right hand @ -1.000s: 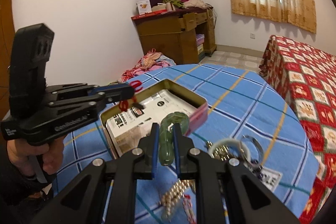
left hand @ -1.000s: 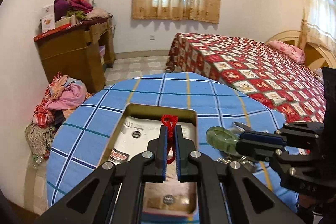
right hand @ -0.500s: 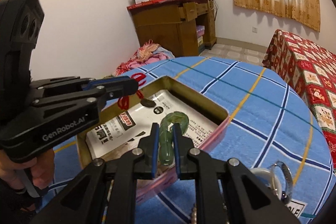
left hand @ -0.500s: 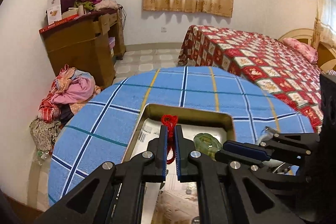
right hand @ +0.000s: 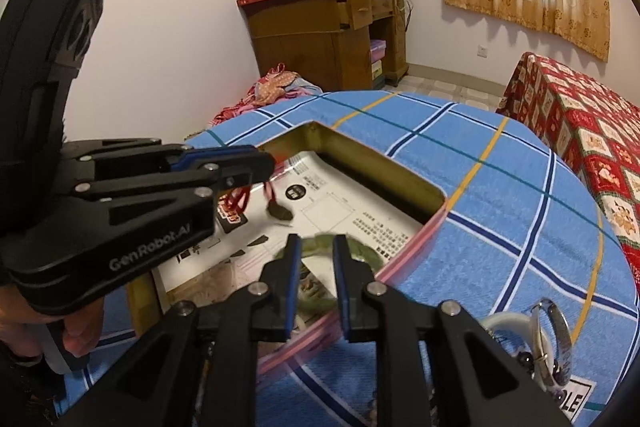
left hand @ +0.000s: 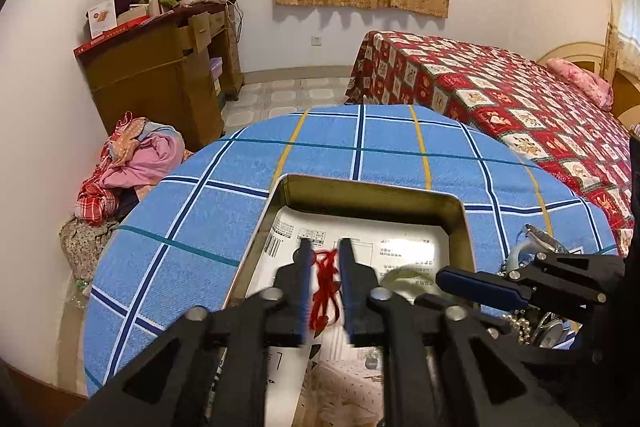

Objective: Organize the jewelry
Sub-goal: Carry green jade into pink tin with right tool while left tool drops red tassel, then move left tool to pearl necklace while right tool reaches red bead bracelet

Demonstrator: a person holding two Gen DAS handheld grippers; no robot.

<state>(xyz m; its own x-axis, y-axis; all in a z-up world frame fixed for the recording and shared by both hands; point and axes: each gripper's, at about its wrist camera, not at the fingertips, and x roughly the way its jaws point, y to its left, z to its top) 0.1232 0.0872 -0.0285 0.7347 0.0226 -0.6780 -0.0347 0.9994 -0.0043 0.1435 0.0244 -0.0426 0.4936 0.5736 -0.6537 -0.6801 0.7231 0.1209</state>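
Risks: the tin box (right hand: 404, 183) on the blue-checked worktop (left hand: 224, 211) could be nudged if either claw is withdrawn low; the red cord (left hand: 325, 287), hanging loose between the parted left claw (left hand: 325, 267), may snag a pad. Right claw (right hand: 314, 267) is seen released, with the blurred green bangle (right hand: 360, 253) just inside the box rim. Remaining jewelry pile (right hand: 536, 339) lies beside the box

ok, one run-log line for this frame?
left gripper: open, red cord between fingers | right gripper: open over green bangle | both above tin box
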